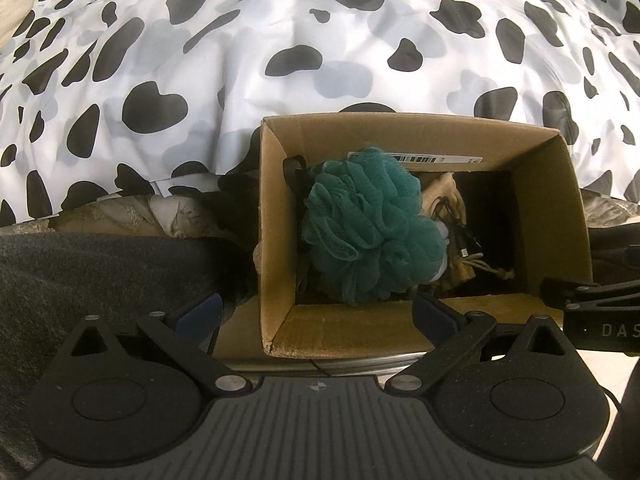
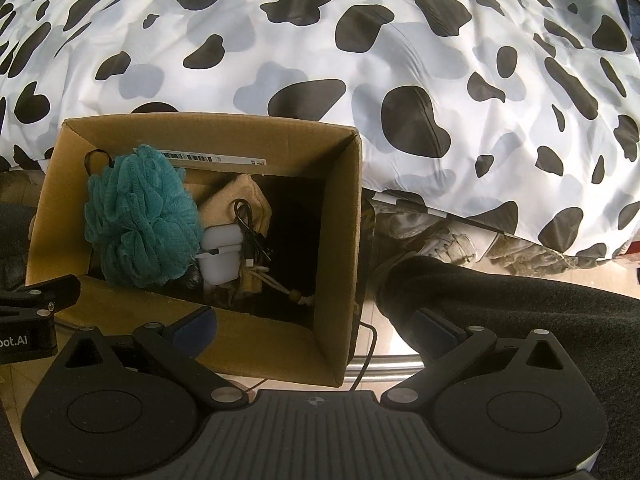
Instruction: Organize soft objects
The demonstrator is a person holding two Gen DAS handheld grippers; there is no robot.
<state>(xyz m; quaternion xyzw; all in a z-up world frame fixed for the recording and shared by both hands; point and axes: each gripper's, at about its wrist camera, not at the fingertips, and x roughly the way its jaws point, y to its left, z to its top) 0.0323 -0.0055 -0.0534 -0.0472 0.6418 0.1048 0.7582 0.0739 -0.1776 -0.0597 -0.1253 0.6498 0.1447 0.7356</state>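
Observation:
An open cardboard box [image 1: 276, 220] [image 2: 340, 216] stands at the foot of a bed. Inside it a teal mesh bath pouf [image 1: 368, 224] [image 2: 140, 216] lies on top at the left. Beside the pouf are a tan drawstring pouch [image 1: 448, 196] [image 2: 236, 200], a white case [image 2: 220, 256] and a black cable [image 1: 460, 232] [image 2: 250, 236]. My left gripper [image 1: 316, 316] hovers open above the box's near wall, nothing between its fingers. My right gripper [image 2: 316, 322] is open over the box's near right corner, also empty.
A cow-print duvet [image 1: 240, 40] [image 2: 400, 40] covers the bed behind the box. A person's dark-trousered legs [image 1: 80, 272] [image 2: 520, 312] flank the box. A patterned sheet edge [image 2: 448, 236] hangs below the duvet. A metal bar [image 2: 384, 366] runs under the box.

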